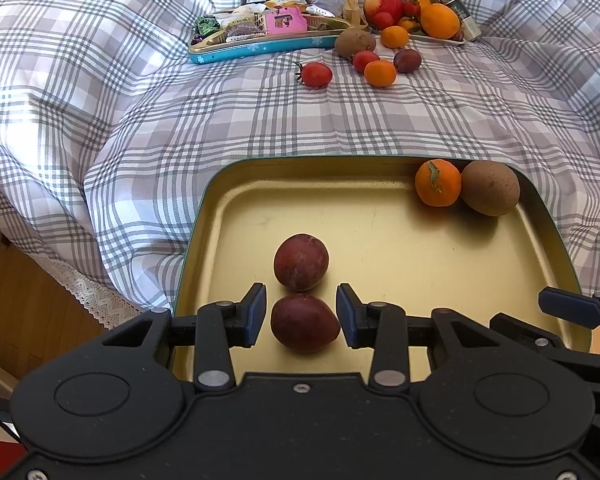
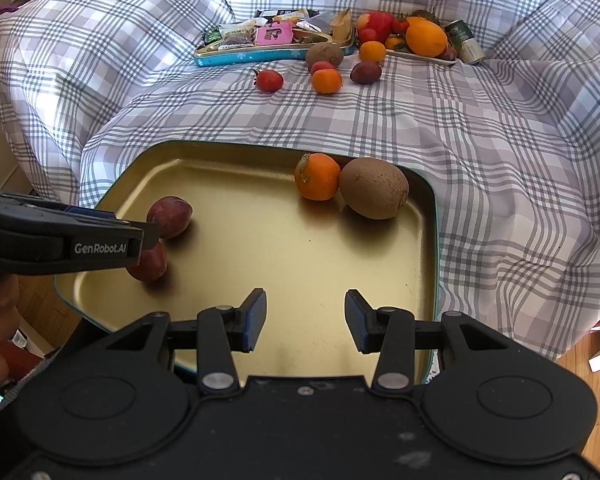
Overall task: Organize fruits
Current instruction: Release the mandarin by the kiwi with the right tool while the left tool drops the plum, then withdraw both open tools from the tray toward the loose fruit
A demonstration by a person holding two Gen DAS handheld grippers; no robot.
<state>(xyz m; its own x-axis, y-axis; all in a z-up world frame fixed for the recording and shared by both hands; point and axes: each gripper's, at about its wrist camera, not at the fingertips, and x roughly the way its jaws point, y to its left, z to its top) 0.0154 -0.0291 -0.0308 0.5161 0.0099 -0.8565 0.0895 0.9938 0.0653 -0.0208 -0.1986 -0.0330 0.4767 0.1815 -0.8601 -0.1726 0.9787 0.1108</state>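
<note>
A gold tin tray (image 1: 380, 240) (image 2: 260, 248) lies on the checked cloth. In it are two dark red plums, a tangerine (image 1: 437, 182) (image 2: 317, 176) and a brown kiwi (image 1: 490, 188) (image 2: 374, 188). My left gripper (image 1: 301, 318) is open with the near plum (image 1: 303, 323) between its fingers, a small gap on each side. The far plum (image 1: 301, 256) (image 2: 170, 216) touches it. My right gripper (image 2: 306, 320) is open and empty above the tray's near right part. The left gripper (image 2: 140, 236) shows in the right wrist view, partly hiding the near plum (image 2: 150, 262).
At the back lie loose fruits: a tomato (image 1: 315, 75), tangerines (image 1: 380, 73), a plum (image 1: 407, 60), a kiwi (image 1: 355, 43). A blue tin of snacks (image 1: 260, 36) and a white plate (image 1: 440, 38) piled with fruit stand behind. Wooden floor lies to the left.
</note>
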